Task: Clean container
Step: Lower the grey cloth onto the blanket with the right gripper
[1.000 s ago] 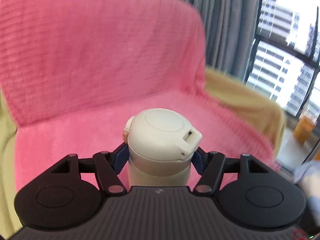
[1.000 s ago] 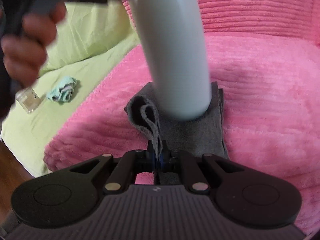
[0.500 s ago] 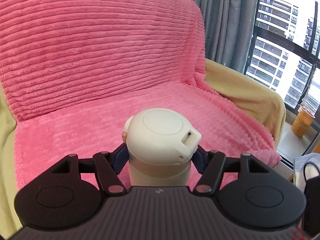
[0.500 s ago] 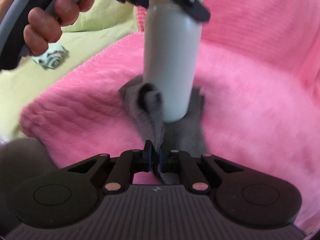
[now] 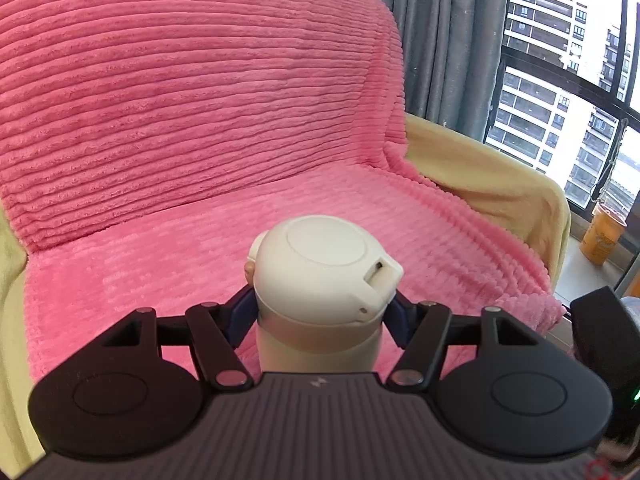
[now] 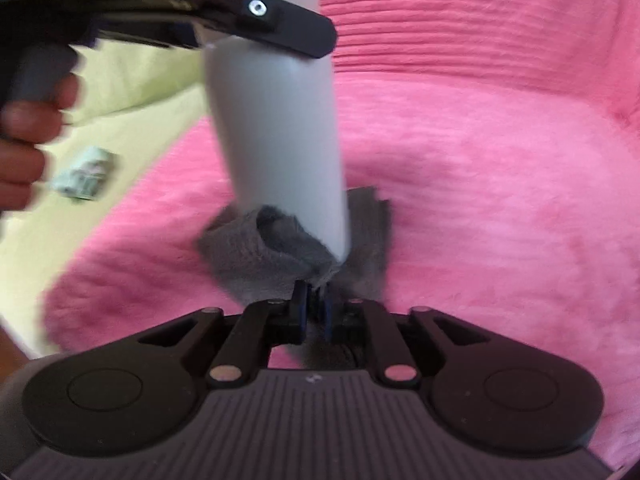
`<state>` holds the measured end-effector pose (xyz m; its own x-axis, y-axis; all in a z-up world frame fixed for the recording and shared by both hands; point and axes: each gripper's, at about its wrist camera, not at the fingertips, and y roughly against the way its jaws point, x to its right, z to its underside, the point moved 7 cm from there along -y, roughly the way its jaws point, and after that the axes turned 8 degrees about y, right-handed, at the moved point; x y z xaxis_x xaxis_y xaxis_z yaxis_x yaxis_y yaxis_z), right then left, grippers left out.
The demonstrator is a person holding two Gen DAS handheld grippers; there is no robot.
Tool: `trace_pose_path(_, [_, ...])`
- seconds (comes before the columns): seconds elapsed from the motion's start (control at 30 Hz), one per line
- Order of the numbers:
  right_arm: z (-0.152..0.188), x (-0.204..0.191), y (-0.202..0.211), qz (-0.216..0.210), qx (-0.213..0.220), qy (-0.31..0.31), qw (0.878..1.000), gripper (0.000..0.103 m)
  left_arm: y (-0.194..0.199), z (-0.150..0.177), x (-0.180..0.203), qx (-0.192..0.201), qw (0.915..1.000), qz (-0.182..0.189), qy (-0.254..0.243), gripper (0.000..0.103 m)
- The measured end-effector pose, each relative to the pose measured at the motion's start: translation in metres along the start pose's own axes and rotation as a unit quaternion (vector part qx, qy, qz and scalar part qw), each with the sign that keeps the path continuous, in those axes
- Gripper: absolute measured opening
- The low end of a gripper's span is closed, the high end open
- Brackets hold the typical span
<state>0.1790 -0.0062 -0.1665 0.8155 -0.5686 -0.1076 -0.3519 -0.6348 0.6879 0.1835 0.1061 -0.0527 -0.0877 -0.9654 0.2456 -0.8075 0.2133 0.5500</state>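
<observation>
Standing clamped in left hand-held gripper point(image 5: 320, 316): bottle point(image 5: 320, 276)

No readable writing anywhere; the orange cup point(image 5: 603, 234) on the windowsill bears pale printing, too blurred to read.

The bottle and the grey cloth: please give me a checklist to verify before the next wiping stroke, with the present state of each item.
1. Left gripper shut on the bottle just under the lid: ok.
2. Right gripper shut on the grey cloth: ok.
3. Cloth touching the bottle's lower end: ok.
4. Lid closed: ok.
5. Bottle upright: not ok, slightly tilted in the right wrist view.
6. Dirt left on the bottle: cannot tell, picture blurred.
</observation>
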Motion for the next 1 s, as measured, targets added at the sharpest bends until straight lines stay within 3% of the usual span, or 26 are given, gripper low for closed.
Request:
trace_pose_path(0.03, [0.002, 0.002, 0.006, -0.027, 0.01, -0.012, 1.0, 0.021, 0.001, 0.001, 0.001, 0.0, 1.0, 0.002, -0.003, 0.066])
trace_pose_path(0.13, [0.006, 0.012, 0.007, -0.053, 0.001, -0.029, 0.998, 0.021, 0.001, 0.002, 0.002, -0.002, 1.0, 0.005, -0.005, 0.066])
trace_pose_path(0.3, [0.003, -0.005, -0.008, -0.108, -0.002, 0.046, 0.993, 0.021, 0.0, 0.002, 0.003, -0.006, 1.0, 0.005, -0.004, 0.066])
trace_pose_path(0.37, [0.004, -0.02, -0.016, -0.09, 0.002, 0.079, 0.993, 0.012, 0.001, 0.0, 0.004, -0.007, 0.9999, 0.005, -0.006, 0.066])
trace_pose_path(0.43, [0.004, -0.018, -0.017, -0.085, 0.014, 0.043, 0.995, 0.003, 0.003, -0.004, 0.006, -0.008, 0.9999, 0.005, -0.008, 0.066])
trace_pose_path(0.5, [0.009, -0.009, -0.012, -0.093, 0.033, -0.035, 0.995, 0.004, 0.005, -0.007, 0.008, -0.009, 0.9999, 0.005, -0.01, 0.066])
trace_pose_path(0.6, [0.02, 0.003, -0.002, -0.112, 0.05, -0.138, 0.983, 0.004, 0.01, -0.015, 0.012, -0.006, 0.9998, 0.002, -0.018, 0.066])
trace_pose_path(0.7, [0.027, 0.016, 0.008, -0.133, 0.065, -0.226, 0.963, 0.004, 0.023, -0.033, 0.02, 0.007, 0.9996, 0.001, -0.026, 0.066])
trace_pose_path(0.8, [0.033, 0.031, 0.014, -0.159, 0.085, -0.315, 0.932, 0.004, 0.037, -0.052, 0.027, 0.02, 0.9993, 0.002, -0.031, 0.066])
trace_pose_path(1.0, [0.039, 0.063, 0.022, -0.214, 0.151, -0.483, 0.836, 0.005, 0.063, -0.086, 0.044, 0.046, 0.9981, 0.001, -0.041, 0.066])
